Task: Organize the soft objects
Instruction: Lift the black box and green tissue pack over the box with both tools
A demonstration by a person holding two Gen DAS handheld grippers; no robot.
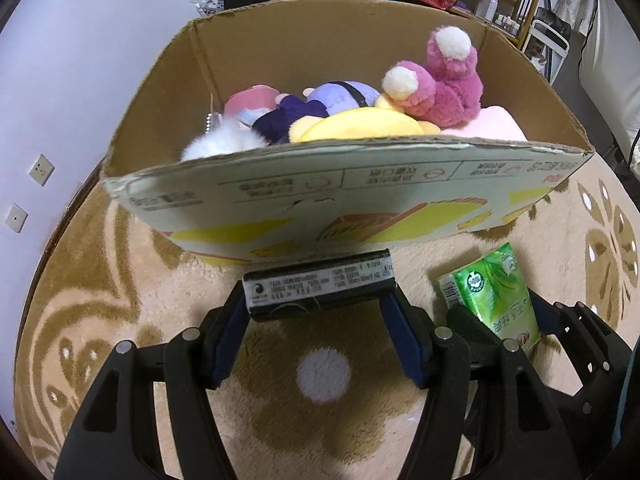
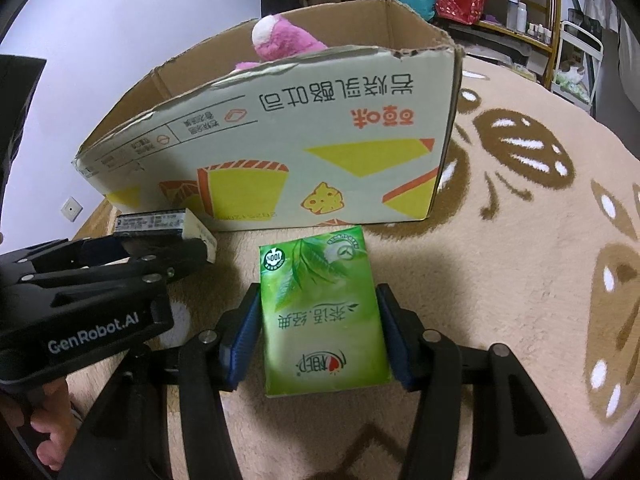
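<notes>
Both tissue packs are gripped and held near the front wall of the open cardboard box (image 1: 280,208), which stands on the beige floral carpet (image 2: 520,240), so the step in hand looks like carrying them over that wall and in. To do it well, each pack should clear the torn front rim before it travels forward, then be let go above a bare patch, since the pink plush toy (image 1: 440,84), the yellow plush (image 1: 352,128) and the other soft toys already crowd the floor of the box. The left gripper (image 1: 320,300) is clamped at a middling width across the ends of the black-wrapped tissue pack (image 1: 320,284), holding it crosswise just in front of the box wall. The right gripper (image 2: 320,320) pinches the green plastic-wrapped tissue pack (image 2: 320,312) by its long sides, its blue pads (image 2: 244,336) pressing the wrapper. Both tools tilt steeply down toward the carpet, side by side, the left one a little closer to the box, with a hand (image 2: 52,432) visible beneath its black body
</notes>
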